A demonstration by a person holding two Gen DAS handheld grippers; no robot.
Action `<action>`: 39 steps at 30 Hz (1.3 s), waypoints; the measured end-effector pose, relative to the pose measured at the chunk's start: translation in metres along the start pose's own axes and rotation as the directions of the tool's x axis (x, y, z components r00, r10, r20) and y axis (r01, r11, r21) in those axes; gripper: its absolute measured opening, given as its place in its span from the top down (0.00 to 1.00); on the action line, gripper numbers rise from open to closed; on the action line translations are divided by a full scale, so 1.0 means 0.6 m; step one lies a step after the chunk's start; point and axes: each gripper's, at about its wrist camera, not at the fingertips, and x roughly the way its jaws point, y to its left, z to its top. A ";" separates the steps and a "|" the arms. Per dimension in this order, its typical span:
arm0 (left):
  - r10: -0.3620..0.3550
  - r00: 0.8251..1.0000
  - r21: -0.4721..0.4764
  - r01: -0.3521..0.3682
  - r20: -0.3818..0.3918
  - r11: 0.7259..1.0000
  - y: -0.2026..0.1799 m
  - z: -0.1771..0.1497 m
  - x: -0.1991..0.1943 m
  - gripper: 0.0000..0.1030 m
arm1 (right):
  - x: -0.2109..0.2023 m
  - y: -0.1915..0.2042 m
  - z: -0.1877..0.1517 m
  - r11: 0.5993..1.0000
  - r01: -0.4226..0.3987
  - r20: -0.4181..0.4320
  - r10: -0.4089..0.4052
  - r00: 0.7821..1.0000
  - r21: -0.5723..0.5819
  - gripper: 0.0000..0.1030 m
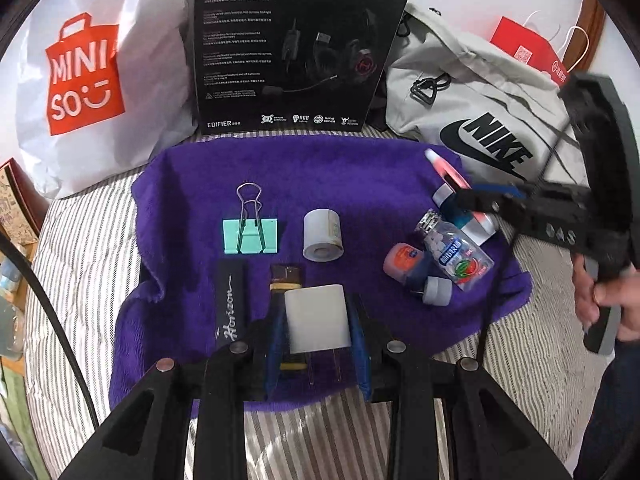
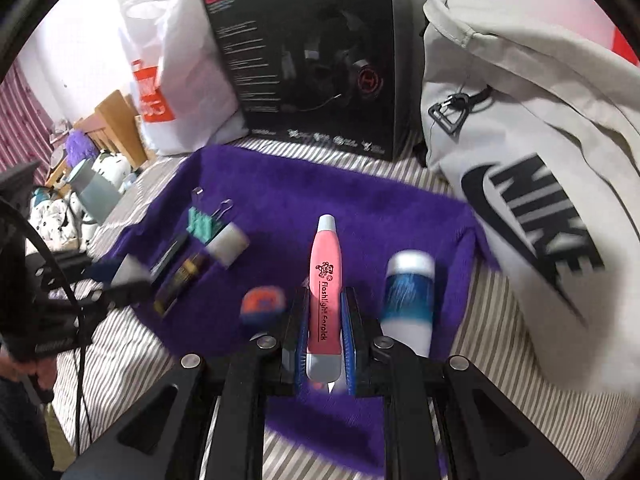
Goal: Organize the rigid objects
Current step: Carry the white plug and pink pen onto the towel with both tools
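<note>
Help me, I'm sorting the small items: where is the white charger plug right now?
The white charger plug is clamped in the left gripper, over the purple towel's near edge.

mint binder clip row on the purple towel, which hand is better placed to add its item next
Left, probably. The left tool holds the white charger just beside that row by the mint binder clip. The right tool holds the pink earpick over the towel's other side.
</note>
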 end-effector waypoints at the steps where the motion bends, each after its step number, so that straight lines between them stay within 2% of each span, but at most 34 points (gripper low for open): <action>1: -0.003 1.000 0.001 0.003 -0.003 1.000 0.000 0.002 0.005 0.72 | 0.010 -0.004 0.011 1.000 0.007 -0.002 -0.007 1.000 -0.002 0.85; 8: -0.019 1.000 -0.015 0.018 -0.013 1.000 0.007 0.014 0.026 0.72 | 0.064 -0.019 0.045 1.000 0.021 -0.043 -0.021 0.999 -0.012 0.85; 22: -0.032 0.999 -0.021 0.032 -0.020 0.999 0.015 0.018 0.034 0.72 | 0.141 -0.006 0.058 0.994 0.059 -0.131 -0.071 0.989 -0.090 0.85; 30: -0.030 0.999 -0.028 0.029 -0.024 0.999 0.017 0.019 0.036 0.72 | 0.143 -0.001 0.058 0.992 0.059 -0.136 -0.073 0.988 -0.107 0.85; 32: -0.027 0.999 -0.031 0.027 -0.025 0.999 0.020 0.017 0.036 0.72 | 0.141 0.001 0.057 0.992 0.061 -0.137 -0.076 0.988 -0.114 0.83; 35: -0.025 0.999 -0.034 0.024 -0.027 0.999 0.023 0.016 0.036 0.72 | 0.132 0.001 0.051 0.991 0.068 -0.122 -0.082 0.989 -0.113 0.74; 39: -0.022 0.999 -0.035 0.022 -0.024 0.999 0.024 0.015 0.032 0.72 | 0.112 -0.002 0.044 0.992 0.078 -0.111 -0.089 0.990 -0.101 0.73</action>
